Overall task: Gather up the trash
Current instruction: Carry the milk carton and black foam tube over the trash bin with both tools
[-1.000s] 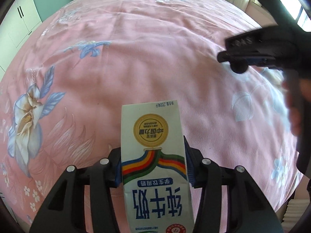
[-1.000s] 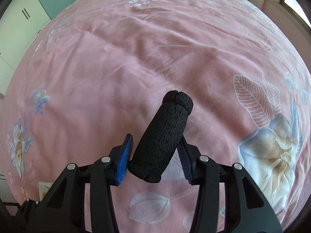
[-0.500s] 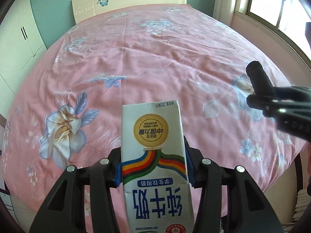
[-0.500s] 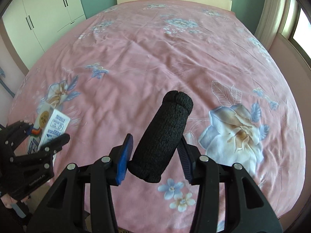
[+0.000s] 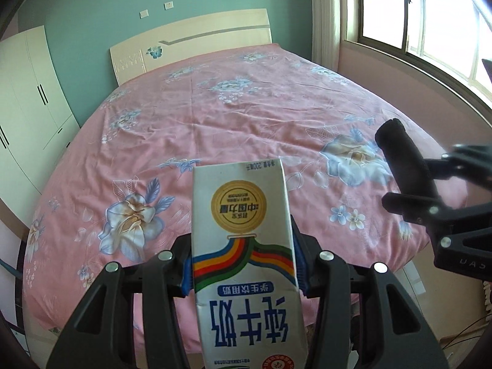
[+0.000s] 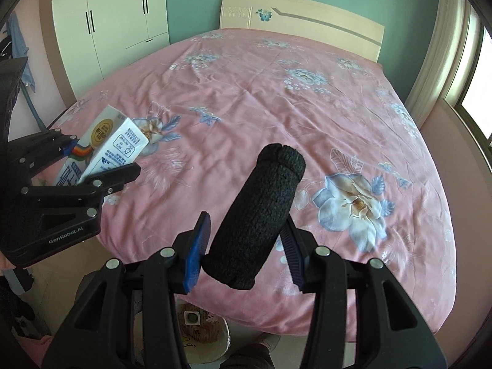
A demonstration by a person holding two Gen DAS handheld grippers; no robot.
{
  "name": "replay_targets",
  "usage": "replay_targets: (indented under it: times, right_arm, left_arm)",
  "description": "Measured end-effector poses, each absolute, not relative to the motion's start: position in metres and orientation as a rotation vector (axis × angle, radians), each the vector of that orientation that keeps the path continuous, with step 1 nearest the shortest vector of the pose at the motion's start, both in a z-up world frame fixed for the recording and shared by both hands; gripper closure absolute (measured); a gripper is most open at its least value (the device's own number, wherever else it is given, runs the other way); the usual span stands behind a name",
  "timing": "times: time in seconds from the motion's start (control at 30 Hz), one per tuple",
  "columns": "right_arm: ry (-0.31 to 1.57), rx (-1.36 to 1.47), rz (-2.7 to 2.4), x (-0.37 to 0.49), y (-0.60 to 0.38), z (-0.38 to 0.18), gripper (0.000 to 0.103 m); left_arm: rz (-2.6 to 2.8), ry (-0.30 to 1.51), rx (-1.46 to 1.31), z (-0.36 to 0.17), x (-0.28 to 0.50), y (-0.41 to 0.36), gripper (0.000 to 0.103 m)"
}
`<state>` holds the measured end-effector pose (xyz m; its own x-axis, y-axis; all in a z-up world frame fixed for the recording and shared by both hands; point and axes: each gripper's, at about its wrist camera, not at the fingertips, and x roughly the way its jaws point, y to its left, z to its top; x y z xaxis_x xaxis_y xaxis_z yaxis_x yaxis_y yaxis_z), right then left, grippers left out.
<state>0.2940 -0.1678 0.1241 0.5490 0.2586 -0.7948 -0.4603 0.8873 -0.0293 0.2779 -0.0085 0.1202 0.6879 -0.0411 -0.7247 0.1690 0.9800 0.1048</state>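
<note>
My left gripper (image 5: 241,264) is shut on a white milk carton (image 5: 243,246) with a gold seal and rainbow stripes, held in the air near the foot of the bed. The carton also shows in the right wrist view (image 6: 104,141), in the left gripper (image 6: 101,166). My right gripper (image 6: 244,255) is shut on a black rolled cloth tube (image 6: 258,218), also held in the air; the tube shows in the left wrist view (image 5: 406,160) at the right. A bin (image 6: 200,335) with trash in it sits on the floor below the right gripper.
A bed with a pink floral sheet (image 5: 246,117) fills both views. A cream headboard (image 5: 190,43) stands at the far end. White wardrobes (image 6: 113,21) line the left wall. A window (image 5: 430,18) is on the right.
Both grippers have pulled back and up from the bed with their loads. The whole bed and room have come into view, and the bin has appeared below the right gripper.
</note>
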Motion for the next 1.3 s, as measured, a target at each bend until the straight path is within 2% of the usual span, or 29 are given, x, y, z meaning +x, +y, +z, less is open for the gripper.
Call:
replay_targets:
  times: [0.3,0.53,1.3]
  right_arm:
    - [0.864,-0.263,0.456,0.216,-0.168,0.130,0.056]
    - [0.894,-0.276,0.468,0.175,-0.172,0.111,0.056]
    - [1.135,-0.237,0.514,0.145,-0.169,-0.035,0.056]
  left_arm:
    - [-0.145,0.775,0.180,0.126,0.215,-0.009,0.052]
    - [-0.170,0.807,0.178,0.103,0.185,-0.008,0.052]
    - [-0.185,1.062,0.190,-0.046,0.159,-0.010,0.052]
